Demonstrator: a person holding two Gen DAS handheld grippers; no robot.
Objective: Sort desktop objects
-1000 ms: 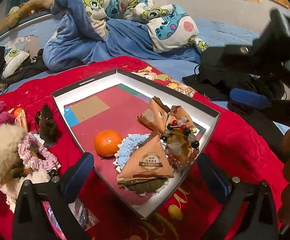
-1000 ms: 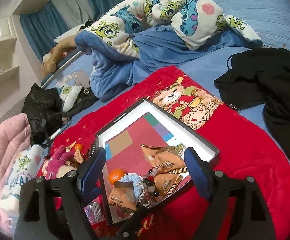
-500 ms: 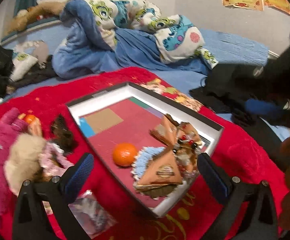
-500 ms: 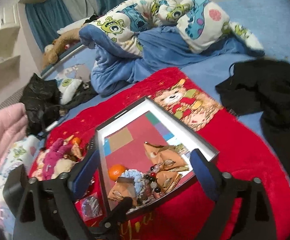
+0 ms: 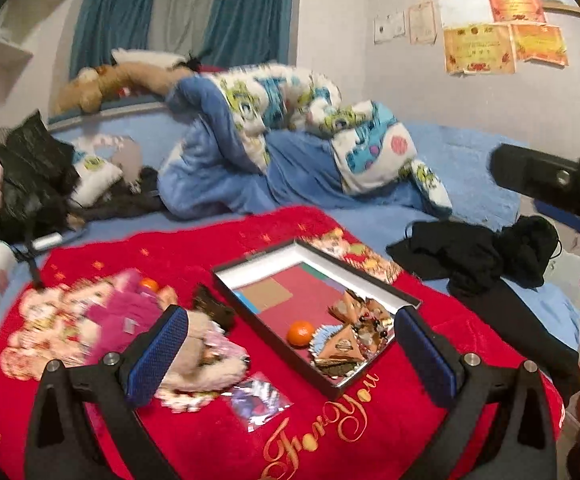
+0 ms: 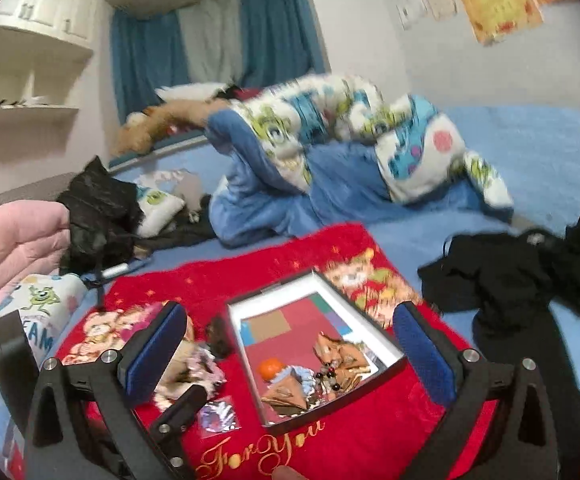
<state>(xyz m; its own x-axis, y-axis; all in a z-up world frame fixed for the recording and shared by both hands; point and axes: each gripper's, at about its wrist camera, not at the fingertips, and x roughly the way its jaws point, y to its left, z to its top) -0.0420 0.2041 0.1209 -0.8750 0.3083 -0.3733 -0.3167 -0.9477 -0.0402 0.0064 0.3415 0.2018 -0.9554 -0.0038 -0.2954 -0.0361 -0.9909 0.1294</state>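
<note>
Both claws hang spread and empty above the red blanket (image 5: 194, 248): our left claw (image 5: 290, 344) frames the box (image 5: 250, 264) from the front, and our right claw (image 6: 290, 344) does the same in its own view, jaws wide apart with nothing between them.

We take the box as our landmark. It lies open on the blanket, white-walled, with a red floor. In its near corner sit the things already gathered: an orange (image 5: 300, 333), a blue crocheted piece (image 5: 324, 334), triangular paper packets (image 5: 340, 346) and a string of beads (image 5: 370, 322), all crowded and touching.

Left of the box, outside it, lies what is still unsorted. The pink plush toy (image 5: 118, 312) is largest; we judge it light and soft, so a pinch through its middle should hold. Next is the cream fluffy piece (image 5: 206, 364), equally yielding. A dark small figure (image 5: 212, 308) stands just beside the box's left wall; it looks stiff, best gripped across its body. A second small orange (image 5: 149, 285) sits beyond the plush: round, so we would squeeze gently across its widest part. Smallest is the shiny foil packet (image 5: 260, 400) in front of the box: flat and slippery, to be taken by an edge.
</note>
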